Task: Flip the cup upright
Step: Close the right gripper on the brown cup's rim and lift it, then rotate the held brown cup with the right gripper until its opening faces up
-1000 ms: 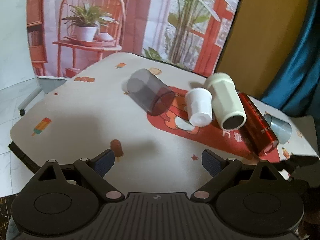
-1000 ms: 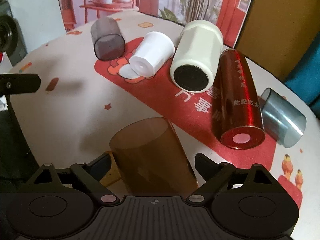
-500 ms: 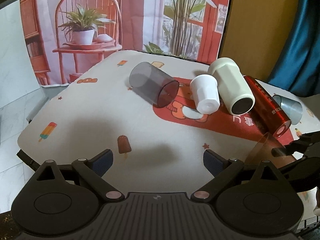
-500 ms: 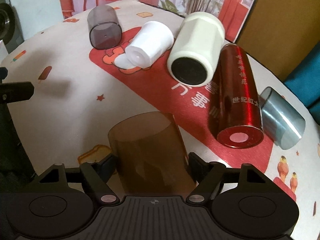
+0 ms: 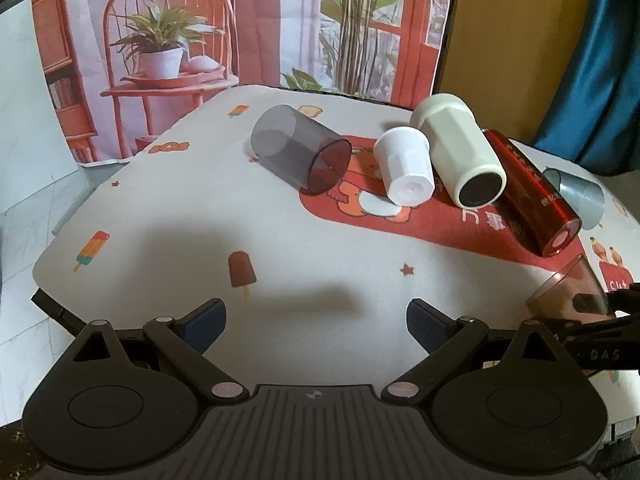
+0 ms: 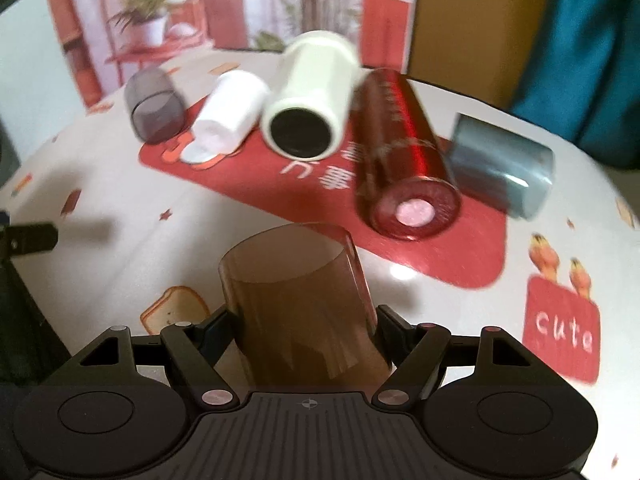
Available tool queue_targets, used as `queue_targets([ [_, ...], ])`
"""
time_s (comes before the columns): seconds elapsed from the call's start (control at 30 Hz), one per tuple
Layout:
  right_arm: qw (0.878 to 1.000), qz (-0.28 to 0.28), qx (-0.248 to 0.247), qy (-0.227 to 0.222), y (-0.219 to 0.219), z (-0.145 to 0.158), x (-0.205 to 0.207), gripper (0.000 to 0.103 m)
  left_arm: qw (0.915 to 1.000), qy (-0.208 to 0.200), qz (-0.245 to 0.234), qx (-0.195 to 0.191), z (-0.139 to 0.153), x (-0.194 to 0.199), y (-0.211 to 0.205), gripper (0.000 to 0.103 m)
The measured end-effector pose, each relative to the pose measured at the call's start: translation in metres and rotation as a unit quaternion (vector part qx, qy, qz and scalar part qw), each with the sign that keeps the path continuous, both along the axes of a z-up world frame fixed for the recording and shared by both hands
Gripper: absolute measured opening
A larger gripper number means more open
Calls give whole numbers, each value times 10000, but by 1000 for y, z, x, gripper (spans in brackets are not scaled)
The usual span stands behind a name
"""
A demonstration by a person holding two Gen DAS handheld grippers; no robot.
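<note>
My right gripper (image 6: 306, 322) is shut on a translucent brown cup (image 6: 300, 300), which points away from the camera and is tilted above the table. The brown cup also shows at the right edge of the left wrist view (image 5: 568, 292), held by the right gripper's fingers. My left gripper (image 5: 316, 320) is open and empty above the table's near edge. Other cups lie on their sides: a smoky grey cup (image 5: 300, 148), a small white cup (image 5: 404, 170), a cream tumbler (image 5: 460, 152), a red tumbler (image 5: 532, 192) and a blue-grey cup (image 5: 576, 194).
The round table (image 5: 200, 216) has a white cloth with a red patch (image 5: 460, 228). A printed backdrop (image 5: 240, 20) stands behind it, with a teal curtain (image 5: 600, 60) at the right. The lying cups also show in a row in the right wrist view (image 6: 304, 116).
My right gripper has closed onto the brown cup and lifted and turned with it; the right view is blurred by motion. My left gripper has stayed open and drawn back slightly.
</note>
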State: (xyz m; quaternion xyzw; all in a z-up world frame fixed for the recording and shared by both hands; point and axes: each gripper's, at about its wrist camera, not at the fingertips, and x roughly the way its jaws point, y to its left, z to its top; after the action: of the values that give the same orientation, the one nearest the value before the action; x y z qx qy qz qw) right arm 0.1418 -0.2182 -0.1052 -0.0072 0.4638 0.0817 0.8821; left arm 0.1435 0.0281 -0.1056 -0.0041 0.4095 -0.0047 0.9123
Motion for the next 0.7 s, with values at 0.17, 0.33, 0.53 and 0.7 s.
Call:
queue_targets([
  [0.17,9988,-384,237,-202,-15,-3,-18,71,10000,-20,-69,63,2,-8,-3,98],
  [0.33,9965,-673,379,-309,-27,-5,-28,71,9999,-46,-92,66,3,-14,-6,98],
  [0.53,9935,-926,416,-509,-40,-4,-36,71,9999,-87,-126,61,5,-18,-8,98],
  [0.7,9900,-1068,458,-798,-47,3,-39,70,9999,-67,-95,61,4,-18,-7,98],
])
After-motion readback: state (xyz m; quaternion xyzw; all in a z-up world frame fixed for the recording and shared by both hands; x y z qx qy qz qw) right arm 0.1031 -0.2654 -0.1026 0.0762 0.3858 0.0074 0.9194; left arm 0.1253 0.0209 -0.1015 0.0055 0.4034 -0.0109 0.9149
